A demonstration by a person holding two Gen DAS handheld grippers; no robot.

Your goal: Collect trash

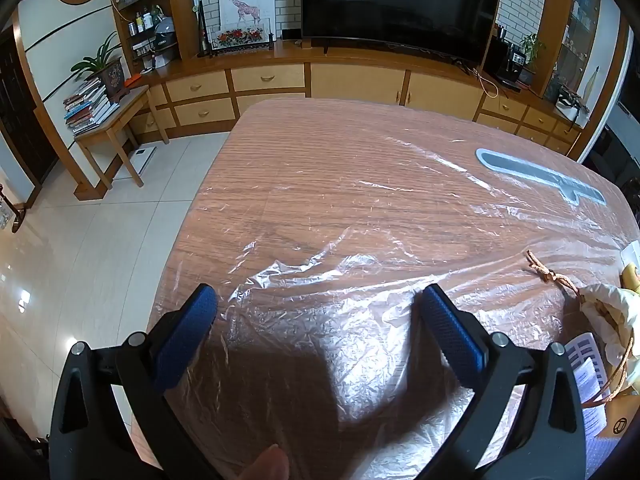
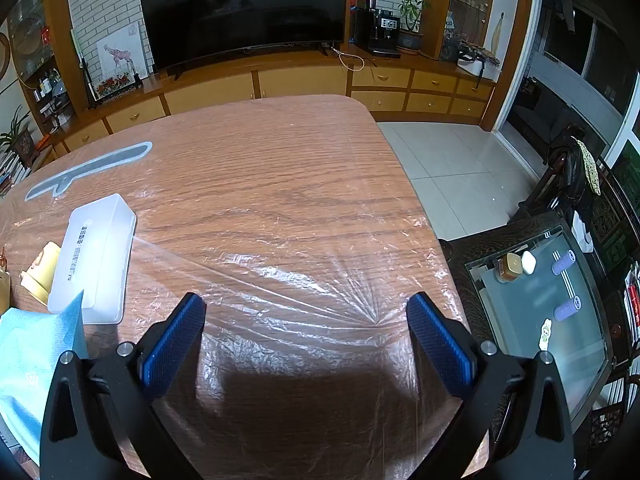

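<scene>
Okay, both tools spread, empty: left tool [image 1: 318, 330] w/ crumpled bag [image 1: 614, 312] off its right; right tool [image 2: 306, 338] w/ white box [image 2: 94, 258] left.

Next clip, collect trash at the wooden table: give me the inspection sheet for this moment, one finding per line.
Surface: wooden table under a wrinkled clear plastic sheet.
Job's things: no distinct trash identified; sheet bunched near both grippers.
Clutter: white plastic box, blue cloth, yellow item, cream drawstring bag with orange cord.
Grippers: left gripper and right gripper open, empty, above the sheet.
Cables: nothing seen on the table.
Surroundings: television, cabinets, glass side table.
</scene>
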